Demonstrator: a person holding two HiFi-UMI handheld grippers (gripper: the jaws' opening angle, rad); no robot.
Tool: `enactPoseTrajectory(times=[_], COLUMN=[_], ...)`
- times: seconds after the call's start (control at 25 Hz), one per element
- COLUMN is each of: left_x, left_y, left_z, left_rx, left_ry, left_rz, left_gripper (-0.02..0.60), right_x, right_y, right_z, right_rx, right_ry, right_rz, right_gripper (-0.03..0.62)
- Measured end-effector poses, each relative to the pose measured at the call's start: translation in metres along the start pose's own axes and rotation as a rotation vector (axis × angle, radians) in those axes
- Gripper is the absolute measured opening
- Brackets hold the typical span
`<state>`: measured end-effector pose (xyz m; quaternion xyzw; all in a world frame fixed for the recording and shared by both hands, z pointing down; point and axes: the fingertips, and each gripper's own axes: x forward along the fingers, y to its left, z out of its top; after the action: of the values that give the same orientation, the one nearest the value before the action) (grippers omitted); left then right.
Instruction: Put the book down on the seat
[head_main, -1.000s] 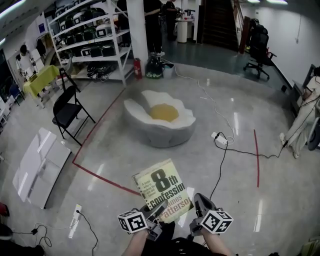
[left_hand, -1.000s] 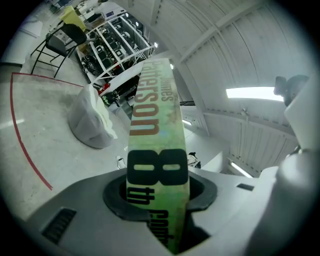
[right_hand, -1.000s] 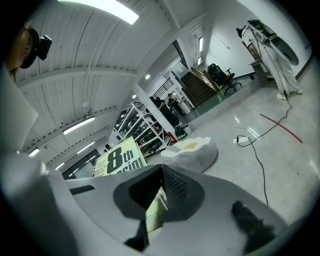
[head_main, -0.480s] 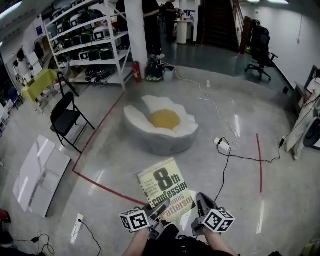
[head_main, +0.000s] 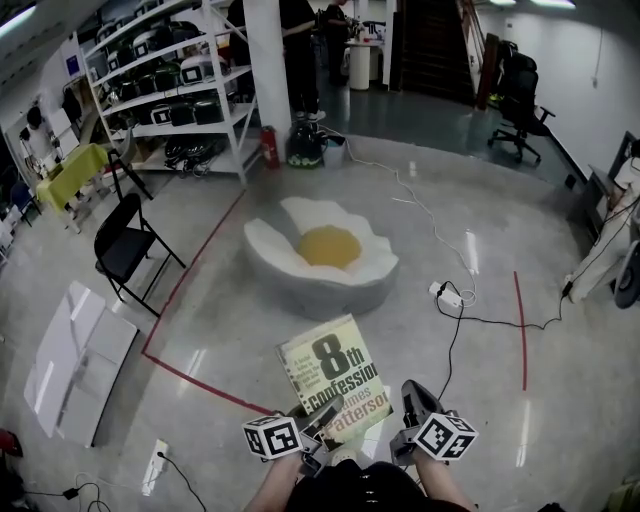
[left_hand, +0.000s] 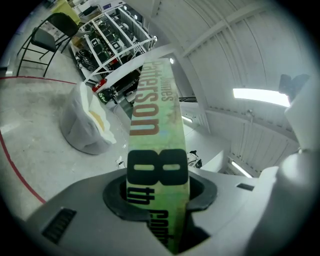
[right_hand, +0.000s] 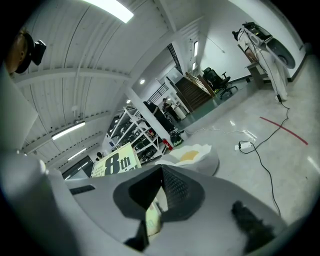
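1. Closer now than a moment ago, the soft egg-shaped seat (head_main: 322, 255) sits lower in the head view. The black folding chair (head_main: 125, 245) on the left has slid further left.
2. The left gripper (head_main: 322, 418) has its jaws partway shut on the bottom edge of the book (head_main: 335, 385). The book stands up between them.
3. The book is up in the air over the floor. It tilts away from the person, with its cover facing up, and it is still well apart from the seat ahead.
4. It looks like a paperback, so I think it is light and a bit bendy. Its smooth cover could slip, and the free top end could flop. Holding the bottom edge near the corners seems best.
5. The right gripper (head_main: 410, 392) is just beside the book's lower right corner. Its jaws are close together, with a pale edge pinched between them that looks like that corner.
6. The seat is soft, so I think the book should be laid flat on the yellow middle.
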<state>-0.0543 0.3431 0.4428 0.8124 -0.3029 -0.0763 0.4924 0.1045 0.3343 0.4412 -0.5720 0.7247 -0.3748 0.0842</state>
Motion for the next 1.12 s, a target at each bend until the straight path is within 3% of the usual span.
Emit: enactPoseTrajectory(times=[0.36,0.64,1.12], left_x=[0.003,0.014,0.072], left_y=[0.01,0.017,0.045], left_z=[0.007,0.015,0.068], left_rx=[-0.041,-0.048,-0.055], left_ry=[0.018,0.001,0.004], left_rz=[0.019,0.03,0.056], left_gripper=[0.162,0.163,0.163], right_x=[0.007,0.03,0.106], right_y=[-0.001,0.001,-0.017], right_z=[0.003,0.009,0.043], right_rx=[0.015,0.001,0.008], right_ry=[0.005,0.027,0.055], right_rz=[-0.018,0.02,0.034], right_gripper=[0.011,0.011,0.011])
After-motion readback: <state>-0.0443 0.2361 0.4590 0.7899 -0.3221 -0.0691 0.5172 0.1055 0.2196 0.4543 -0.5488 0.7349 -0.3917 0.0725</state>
